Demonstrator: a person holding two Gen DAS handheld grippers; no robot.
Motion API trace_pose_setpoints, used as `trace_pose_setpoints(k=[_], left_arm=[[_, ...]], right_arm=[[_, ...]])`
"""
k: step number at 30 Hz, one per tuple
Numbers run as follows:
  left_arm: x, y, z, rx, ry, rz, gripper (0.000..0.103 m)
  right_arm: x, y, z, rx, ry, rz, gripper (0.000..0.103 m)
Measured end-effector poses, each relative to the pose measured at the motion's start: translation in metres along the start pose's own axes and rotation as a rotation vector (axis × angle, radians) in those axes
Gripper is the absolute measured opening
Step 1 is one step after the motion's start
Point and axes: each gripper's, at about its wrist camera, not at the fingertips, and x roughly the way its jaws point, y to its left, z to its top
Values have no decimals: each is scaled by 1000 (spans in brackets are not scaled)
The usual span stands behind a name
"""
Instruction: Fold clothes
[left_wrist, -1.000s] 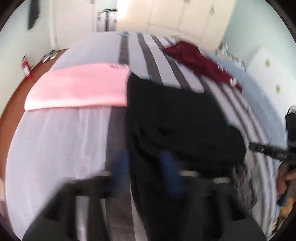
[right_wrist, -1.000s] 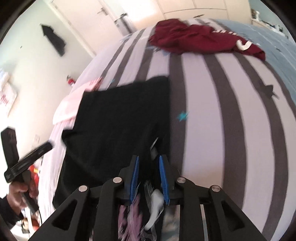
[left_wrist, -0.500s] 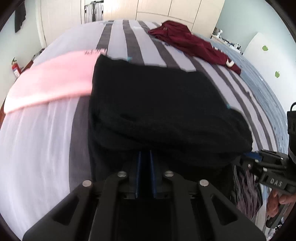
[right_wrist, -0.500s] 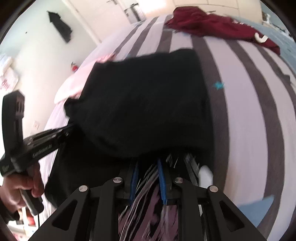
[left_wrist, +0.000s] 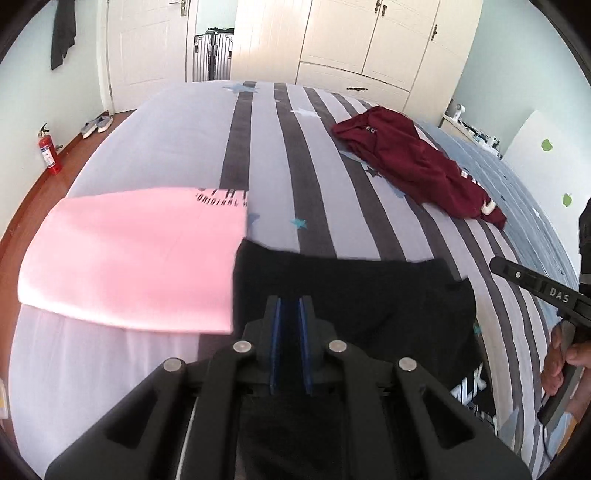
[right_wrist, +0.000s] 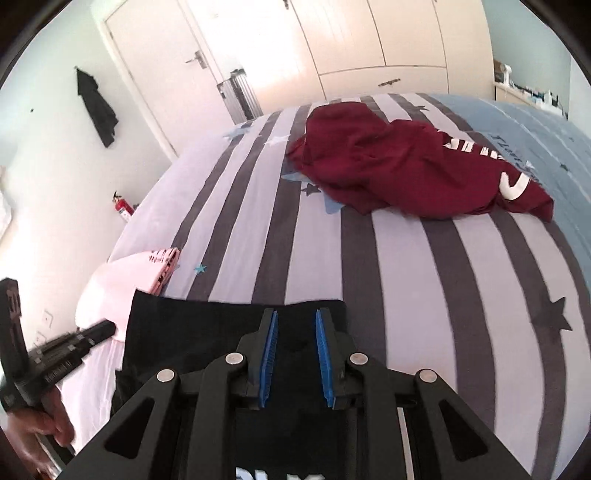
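Black garment half-folded on the bed, both of my grippers over it.

My left gripper (left_wrist: 290, 314) has its fingers nearly together with nothing between them; my right gripper (right_wrist: 294, 332) has them apart. The black garment (left_wrist: 369, 295) lies flat beside the folded pink garment (left_wrist: 129, 258); the maroon garment (right_wrist: 406, 177) lies crumpled, well apart. I judge another fold or a tidy-up is due.

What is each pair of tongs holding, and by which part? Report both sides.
Right tongs: open above the black garment, gripping nothing. Left tongs: nearly closed over the same garment; whether fabric is pinched cannot be told.
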Motion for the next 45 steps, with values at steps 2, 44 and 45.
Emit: trace_pose_setpoints(k=[2,44,45], left_arm=[[-7,7,-12,9,10,-3,16],[-13,14,-28,80,18,-68,12],[-15,15,-25,78,7,-69,12]], right_arm=[[2,-4,-12,-9,39,-6,25],[20,-9,-25,6,43,28,4],[18,-9,-23,9,32,27,4]])
